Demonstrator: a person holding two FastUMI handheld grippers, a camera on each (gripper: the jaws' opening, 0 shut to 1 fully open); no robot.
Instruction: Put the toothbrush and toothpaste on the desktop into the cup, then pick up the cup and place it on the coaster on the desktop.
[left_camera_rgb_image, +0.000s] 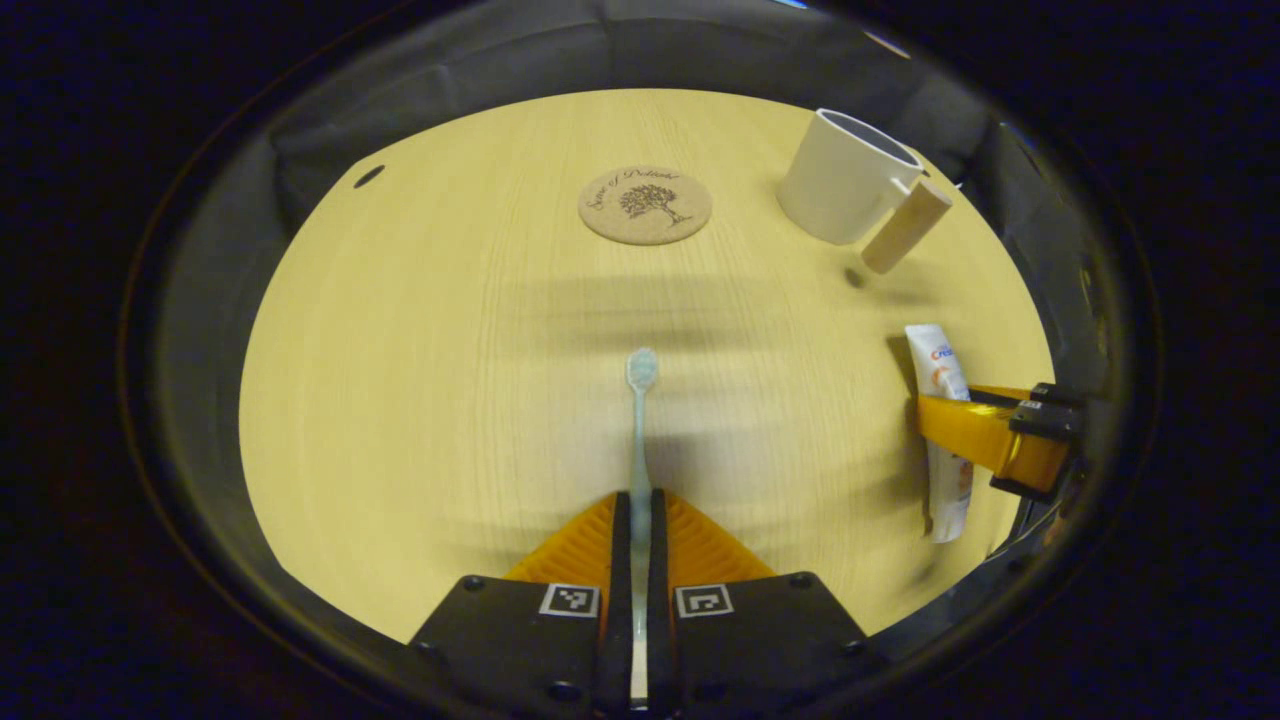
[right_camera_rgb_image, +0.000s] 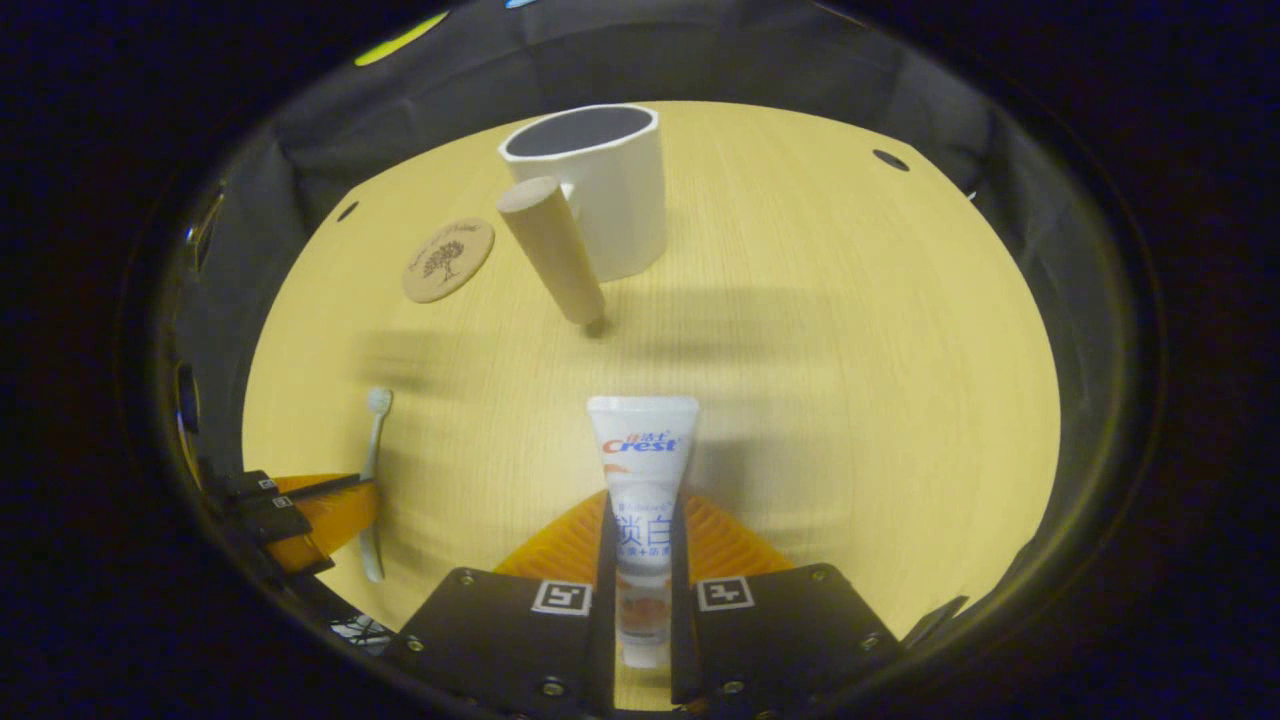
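Observation:
A pale blue toothbrush (left_camera_rgb_image: 641, 400) points away along the wooden desktop (left_camera_rgb_image: 420, 350), and my left gripper (left_camera_rgb_image: 640, 495) is shut on its handle. A white toothpaste tube (right_camera_rgb_image: 645, 450) lies lengthwise between the fingers of my right gripper (right_camera_rgb_image: 645, 500), which is shut on it. The white cup (right_camera_rgb_image: 600, 190) with a wooden handle (right_camera_rgb_image: 552, 250) stands upright and empty farther off, with the round cork coaster (right_camera_rgb_image: 448, 260) to its left. In the left gripper view the coaster (left_camera_rgb_image: 645, 205) is straight ahead, the cup (left_camera_rgb_image: 845, 175) at the far right. I cannot tell whether either item is off the desktop.
Each view shows the other gripper at its side edge: the right gripper (left_camera_rgb_image: 945, 405) across the toothpaste tube (left_camera_rgb_image: 940, 360), the left gripper (right_camera_rgb_image: 365, 500) on the toothbrush (right_camera_rgb_image: 375, 430). Small dark holes (right_camera_rgb_image: 888, 159) mark the desktop's far corners. Black cloth walls ring the desktop.

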